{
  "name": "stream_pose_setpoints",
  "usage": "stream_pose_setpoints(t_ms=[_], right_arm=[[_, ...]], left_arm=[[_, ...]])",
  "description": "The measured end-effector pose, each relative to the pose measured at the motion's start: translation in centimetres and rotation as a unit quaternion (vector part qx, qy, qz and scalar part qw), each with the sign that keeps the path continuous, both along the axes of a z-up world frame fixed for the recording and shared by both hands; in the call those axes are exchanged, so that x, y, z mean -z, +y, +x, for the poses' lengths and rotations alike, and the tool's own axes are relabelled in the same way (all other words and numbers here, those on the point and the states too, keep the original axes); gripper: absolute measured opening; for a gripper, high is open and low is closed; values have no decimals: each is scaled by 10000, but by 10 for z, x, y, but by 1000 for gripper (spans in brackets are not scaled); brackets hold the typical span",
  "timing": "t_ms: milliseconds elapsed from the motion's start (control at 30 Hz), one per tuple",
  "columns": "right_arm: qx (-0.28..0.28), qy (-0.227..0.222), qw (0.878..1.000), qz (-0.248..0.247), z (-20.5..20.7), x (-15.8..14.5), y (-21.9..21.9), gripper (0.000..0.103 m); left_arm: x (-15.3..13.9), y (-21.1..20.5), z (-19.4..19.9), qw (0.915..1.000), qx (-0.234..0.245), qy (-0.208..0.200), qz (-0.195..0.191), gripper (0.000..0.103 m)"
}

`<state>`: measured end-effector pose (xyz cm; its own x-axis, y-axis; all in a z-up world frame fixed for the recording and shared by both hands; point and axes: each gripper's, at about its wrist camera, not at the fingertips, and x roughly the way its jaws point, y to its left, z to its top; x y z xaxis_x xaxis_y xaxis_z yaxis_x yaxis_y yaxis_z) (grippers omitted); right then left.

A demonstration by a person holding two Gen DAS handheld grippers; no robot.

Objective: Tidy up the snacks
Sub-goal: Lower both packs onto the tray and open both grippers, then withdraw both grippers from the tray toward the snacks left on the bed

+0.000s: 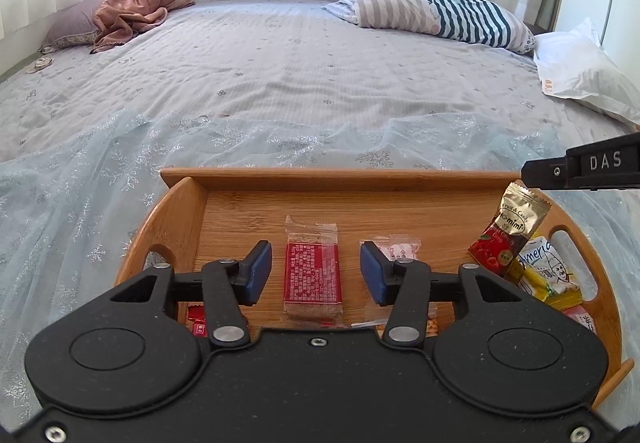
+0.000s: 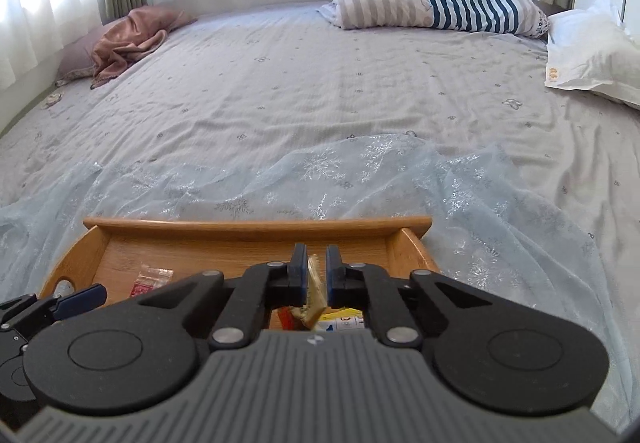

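Here the left gripper (image 1: 316,273) hangs spread above a red snack bar (image 1: 313,272) in the wooden tray (image 1: 336,176); the right gripper (image 2: 316,275) pinches a gold candy packet (image 1: 509,233).

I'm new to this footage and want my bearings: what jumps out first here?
A wooden tray sits on a bed with snacks inside: a red bar lies flat between the open left claw. At the tray's right end, the right claw pinches a gold-and-red candy packet above a pile of other packets. Behind, a striped pillow rests at the far edge of the bed.
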<state>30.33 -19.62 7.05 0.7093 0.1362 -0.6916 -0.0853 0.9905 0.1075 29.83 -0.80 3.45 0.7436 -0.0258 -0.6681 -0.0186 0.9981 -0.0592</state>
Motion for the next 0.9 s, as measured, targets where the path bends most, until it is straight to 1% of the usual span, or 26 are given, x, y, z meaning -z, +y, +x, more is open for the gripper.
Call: stream_pose_setpoints(t_ms=[67,200,267,433,633,733,767,800,867,900], right_arm=[[3,-19,10000,50,-2,-1,-2,12],[-64,-45,10000,12,-8,-2,-2,12],[-103,-66,9999,14,-13,-2,-2,12],[-200,-119,9997,25,-26,-3,-1,14],[-308,-208,9993,67,-45,-4,-1,16],[-341,-248,9991,88,-57,-4,-2,18],[-364,-265,9989,95,-62,-4,-2,21],[-397,-298,9987,98,-67,-4,-3,27],[-446,-373,9983,74,-78,-3,-3,31],[-476,-410,9980,53,-85,-3,-3,31]], left_arm=[[-2,-1,-3,10000,45,-13,15,54],[-6,-2,-10,10000,96,-17,23,60],[-8,-2,-14,9999,109,-30,-28,65],[-14,-2,-26,9998,163,-80,-4,73],[-20,0,-45,9998,182,-118,-38,75],[-24,1,-55,9997,175,-134,-42,77],[-26,2,-60,9997,174,-143,-54,77],[-28,2,-65,9997,180,-160,-74,78],[-32,3,-77,9994,220,-227,-135,82],[-34,3,-84,9992,245,-262,-161,83]])
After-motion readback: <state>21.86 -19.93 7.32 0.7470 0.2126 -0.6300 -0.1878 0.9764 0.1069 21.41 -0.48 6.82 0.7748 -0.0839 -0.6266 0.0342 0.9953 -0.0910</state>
